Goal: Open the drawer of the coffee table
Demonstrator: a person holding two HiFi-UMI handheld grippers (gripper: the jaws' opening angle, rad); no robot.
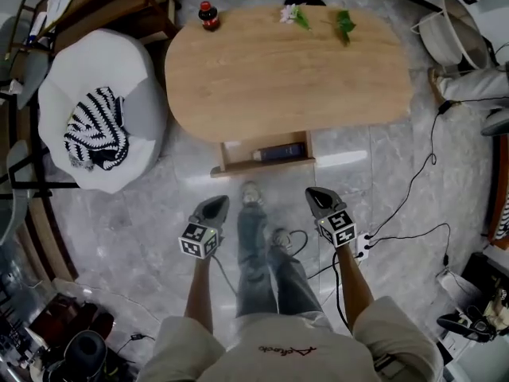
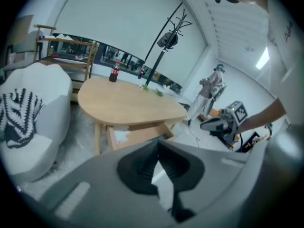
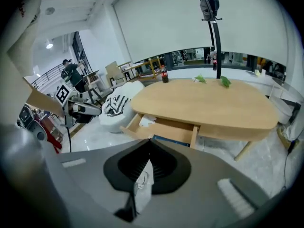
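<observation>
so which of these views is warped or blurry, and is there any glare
Head view: mild bending at the edges, a bright glare patch on the glossy floor right of the open drawer. Left gripper view: strong fisheye, dark corners, the coffee table bowed, the left gripper up close soft. Right gripper view: same fisheye, table fairly sharp, the right gripper soft.
</observation>
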